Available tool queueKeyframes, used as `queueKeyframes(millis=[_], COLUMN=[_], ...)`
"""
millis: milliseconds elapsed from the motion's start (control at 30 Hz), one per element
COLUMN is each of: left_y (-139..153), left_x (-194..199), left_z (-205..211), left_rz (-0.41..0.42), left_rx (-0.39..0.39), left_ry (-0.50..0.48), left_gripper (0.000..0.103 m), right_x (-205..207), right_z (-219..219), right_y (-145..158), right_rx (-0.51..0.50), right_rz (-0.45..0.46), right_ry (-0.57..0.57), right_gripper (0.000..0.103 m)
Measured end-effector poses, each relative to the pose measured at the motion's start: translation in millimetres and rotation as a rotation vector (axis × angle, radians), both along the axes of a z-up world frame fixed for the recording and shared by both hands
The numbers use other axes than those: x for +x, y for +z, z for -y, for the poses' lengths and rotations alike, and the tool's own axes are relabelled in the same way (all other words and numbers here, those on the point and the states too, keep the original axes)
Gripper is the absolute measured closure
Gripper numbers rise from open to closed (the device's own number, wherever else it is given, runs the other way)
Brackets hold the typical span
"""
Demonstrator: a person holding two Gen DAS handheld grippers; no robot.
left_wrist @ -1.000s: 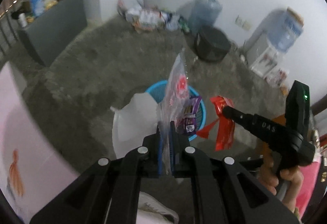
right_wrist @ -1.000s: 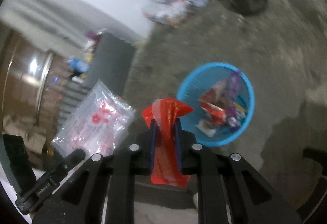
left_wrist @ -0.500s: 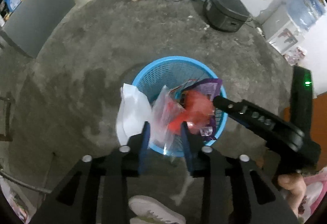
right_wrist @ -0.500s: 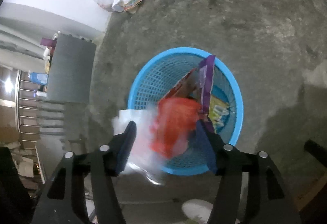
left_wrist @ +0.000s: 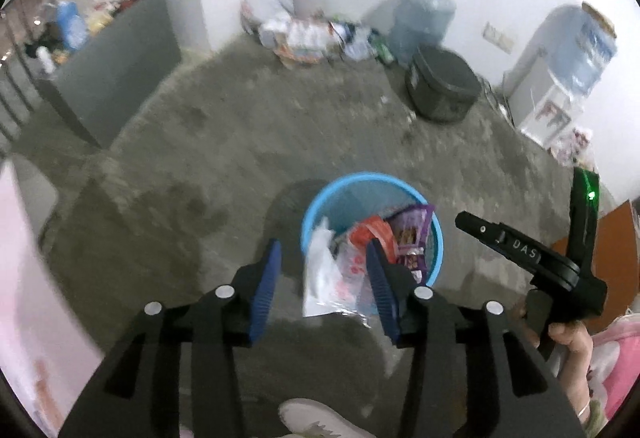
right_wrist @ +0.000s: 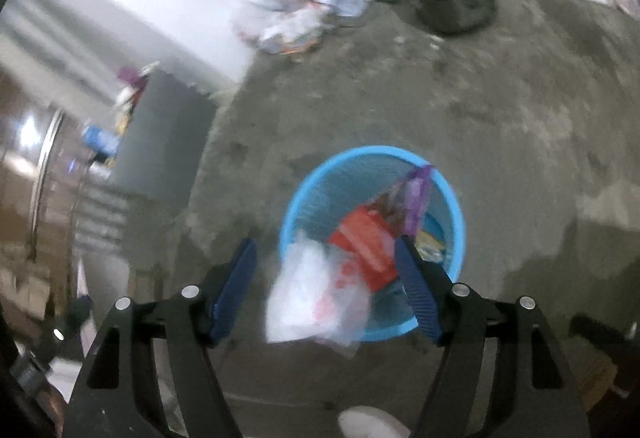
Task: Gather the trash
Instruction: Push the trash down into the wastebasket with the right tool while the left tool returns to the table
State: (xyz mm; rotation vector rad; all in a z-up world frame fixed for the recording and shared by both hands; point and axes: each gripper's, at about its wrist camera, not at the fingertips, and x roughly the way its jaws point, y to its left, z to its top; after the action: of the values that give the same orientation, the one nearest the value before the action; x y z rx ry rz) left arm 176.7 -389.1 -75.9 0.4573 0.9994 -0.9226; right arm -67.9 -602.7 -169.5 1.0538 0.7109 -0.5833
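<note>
Hovering above the blue basket (left_wrist: 372,182), both tools stand with jaws parted and nothing between the pads; both have just been opening, which fits a release over the bin. The left gripper (left_wrist: 322,278) sits nearest in its own view, its blue pads spread to either side of the basket's near rim. The right gripper (right_wrist: 324,278) is spread wider, framing the same rim from its side. A pale shoe (left_wrist: 316,418) shows at the bottom edge, so the person stands just beside the basket.

The clear bag (right_wrist: 316,302) with red print hangs over the near rim, partly inside and partly out. It looks likely to slip onto the floor if left that way. The red wrapper (right_wrist: 366,242) lies inside, against a purple packet (right_wrist: 416,194) that leans on the far wall.

Farther off, a heap of papers and wrappers (left_wrist: 304,38) lies against the white wall, probably the next trash to gather.
</note>
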Motion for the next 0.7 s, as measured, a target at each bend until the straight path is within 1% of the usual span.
queueKeyframes(millis=[67,133,200,267,300,333,433,500,567,633,700], left_y=[18,38,55,73,79,85,100,107,113,115,115], left_x=[1,2,3,0,-1,-3,-7,-8,-8,-9,-11], left_z=[-20,-47,-73,-104,-118,-128,-169,-195,-226,-251,-277], left_rz=[0.027,0.048,0.054,0.065,0.077,0.088,0.124,0.149,0.166,0.174,0.163], left_rx=[-0.020,-0.041,-0.061,-0.084,-0.091,-0.095,-0.106,-0.112,-0.124,-0.130,-0.137], left_ry=[0.014,0.036,0.060,0.081,0.089,0.097,0.132,0.173,0.232,0.290,0.351], left_gripper=[0.059,0.059,0.059,0.058,0.057,0.057,0.055,0.054,0.052,0.052,0.052], right_x=[11,28,48,68,79,89,120,130,137,138,134], right_z=[-9,-20,-30,-40,-46,-52,-69,-70,-70,-68,-61], right_y=[3,-5,-24,-48,-58,-64,-76,-89,-110,-130,-147], right_rx=[-0.001,0.019,0.059,0.137,0.159,0.152,0.082,0.062,0.075,0.072,0.101], right_rz=[0.018,-0.009,-0.058,-0.098,-0.116,-0.143,-0.232,-0.283,-0.333,-0.396,-0.417], right_ry=[0.071,0.147,0.210,0.260,0.285,0.308,0.380,0.386,0.398,0.398,0.381], right_gripper=[0.035,0.037,0.056,0.064,0.064,0.064,0.063,0.062,0.063,0.072,0.086])
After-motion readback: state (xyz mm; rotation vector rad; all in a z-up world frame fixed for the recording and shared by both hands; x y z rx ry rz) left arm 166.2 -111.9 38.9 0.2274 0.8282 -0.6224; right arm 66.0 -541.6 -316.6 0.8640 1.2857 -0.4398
